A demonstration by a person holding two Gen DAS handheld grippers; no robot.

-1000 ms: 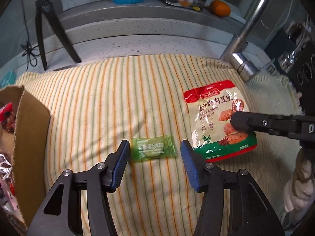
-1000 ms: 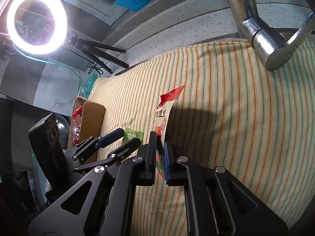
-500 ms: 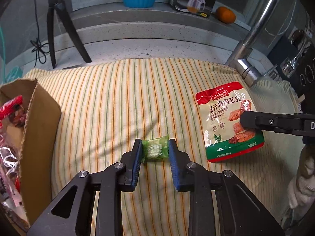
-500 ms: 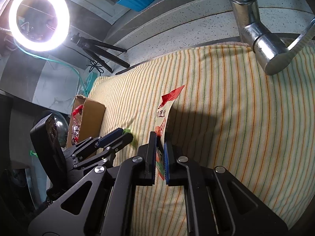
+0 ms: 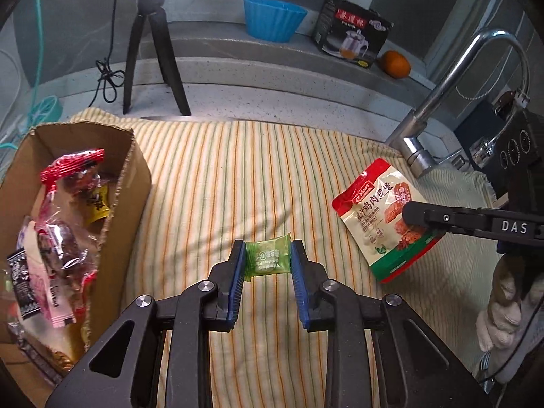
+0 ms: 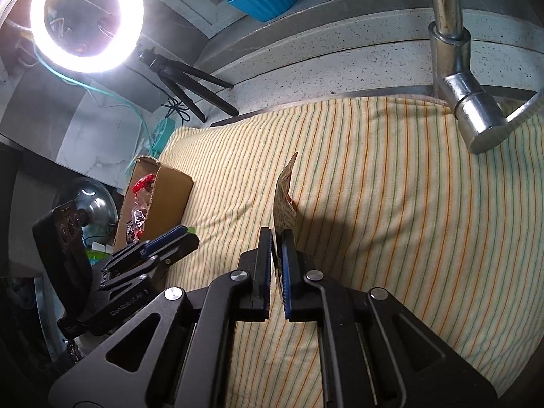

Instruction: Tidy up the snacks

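My left gripper [image 5: 268, 257] is shut on a small green candy packet [image 5: 268, 264] and holds it above the striped cloth [image 5: 221, 183]. A cardboard box [image 5: 136, 183] with several snack packets [image 5: 68, 210] stands to its left. My right gripper [image 6: 277, 241] is shut on the lower edge of a red, white and green snack pouch [image 6: 285, 200], seen edge-on. In the left wrist view the pouch [image 5: 377, 217] is at the right with the right gripper's finger [image 5: 438, 217] across it. The left gripper also shows in the right wrist view [image 6: 170, 238], next to the box [image 6: 159, 197].
A chrome faucet [image 5: 442, 102] rises at the right of the cloth. A black tripod [image 5: 153, 47] stands behind it, under a ring light [image 6: 86, 17]. On the back ledge are a blue bowl [image 5: 273, 18], a black teapot carton [image 5: 353, 30] and an orange [image 5: 395, 64].
My left gripper closed on the green candy packet, lifted it off the cloth and pulled back toward the box side. My right gripper stayed shut on the pouch and raised it slightly.
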